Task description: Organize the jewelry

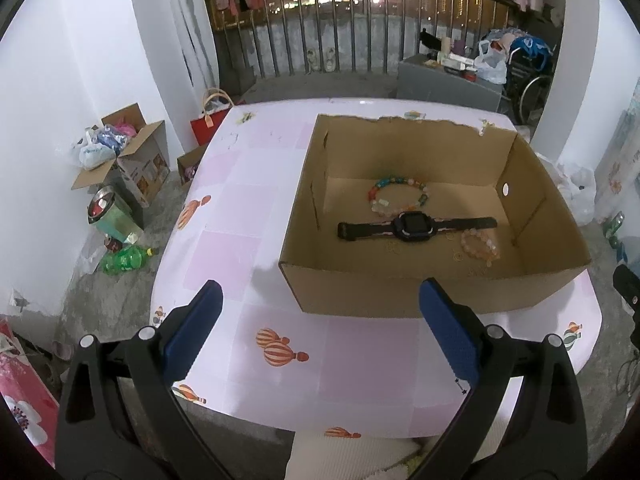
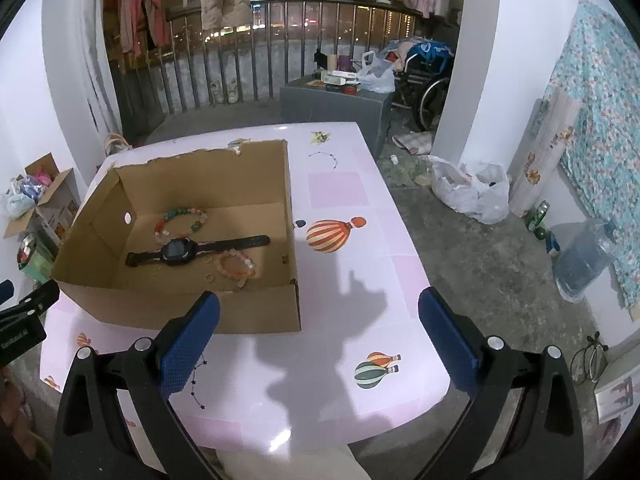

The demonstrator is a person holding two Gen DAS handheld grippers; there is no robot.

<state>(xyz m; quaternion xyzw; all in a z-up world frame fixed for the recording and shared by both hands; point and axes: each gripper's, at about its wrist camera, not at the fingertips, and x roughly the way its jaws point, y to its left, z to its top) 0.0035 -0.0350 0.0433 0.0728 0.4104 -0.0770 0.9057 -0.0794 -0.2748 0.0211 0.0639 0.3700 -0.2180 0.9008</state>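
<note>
An open cardboard box [image 1: 360, 292] [image 2: 248, 316] stands on the pink table [image 1: 240, 248] [image 2: 360, 280]. Inside lie a black watch [image 1: 412, 226] [image 2: 180, 251], a multicolour bead bracelet [image 1: 396, 194] [image 2: 180, 220], a peach bead bracelet [image 1: 480, 246] [image 2: 236, 265] and several small gold rings [image 1: 458, 257]. A thin dark necklace [image 2: 326, 158] lies on the table beyond the box's right side. My left gripper [image 1: 320, 320] hangs open before the box's near wall. My right gripper [image 2: 320, 332] is open over the table, right of the box, holding nothing.
The table's near edge is rounded and drops to a concrete floor. On the floor at left stand cardboard boxes [image 1: 128, 160] and bottles [image 1: 124, 258]. At right sit plastic bags [image 2: 472, 192] and a water jug [image 2: 584, 256]. A railing [image 1: 340, 40] and a grey cabinet [image 2: 336, 104] stand behind.
</note>
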